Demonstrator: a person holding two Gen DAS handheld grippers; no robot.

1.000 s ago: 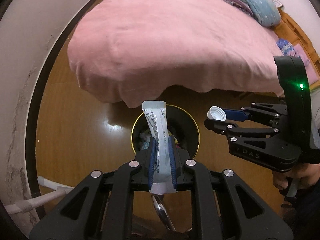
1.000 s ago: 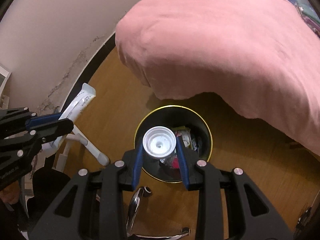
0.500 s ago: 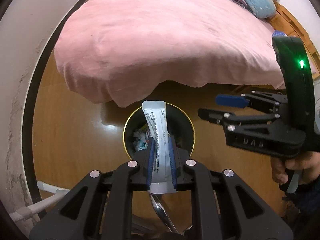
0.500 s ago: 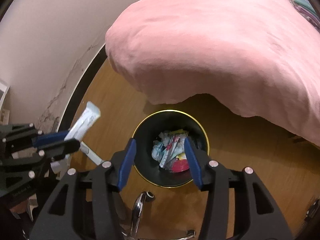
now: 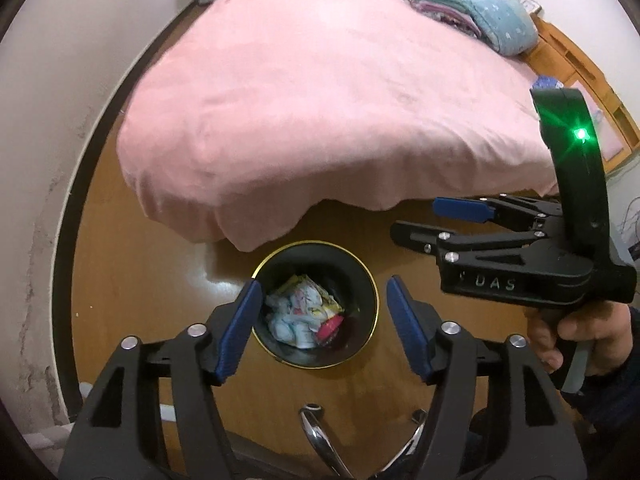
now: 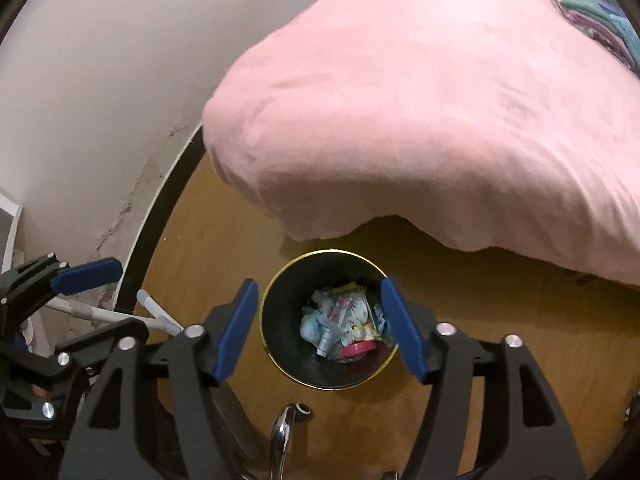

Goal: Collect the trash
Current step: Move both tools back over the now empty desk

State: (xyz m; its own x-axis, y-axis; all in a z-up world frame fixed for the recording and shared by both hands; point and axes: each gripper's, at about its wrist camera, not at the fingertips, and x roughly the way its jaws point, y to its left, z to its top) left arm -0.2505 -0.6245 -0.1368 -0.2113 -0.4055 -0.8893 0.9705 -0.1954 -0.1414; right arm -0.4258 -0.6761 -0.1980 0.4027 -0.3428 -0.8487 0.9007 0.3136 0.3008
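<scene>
Currently, in the left view, the left gripper (image 5: pixel 320 326) has just opened, empty, above the bin (image 5: pixel 370 280) holding the trash (image 5: pixel 304 316); in the right view, the right gripper (image 6: pixel 316 326), likewise just opened and empty, risks knocking the rim if lowered.

Your left gripper (image 5: pixel 322 328) is matte black plastic with open triangular cut-outs in its linkage arms, round silver screw heads at the joints, and ribbed blue pads (image 5: pixel 240 330) on the fingers; your right gripper (image 5: pixel 416 222) matches it, bearing pale raised lettering on its side and a curved black arch with a glowing green light; your hand (image 5: pixel 580 336) emerges from a dark sleeve (image 5: pixel 618 384)
</scene>
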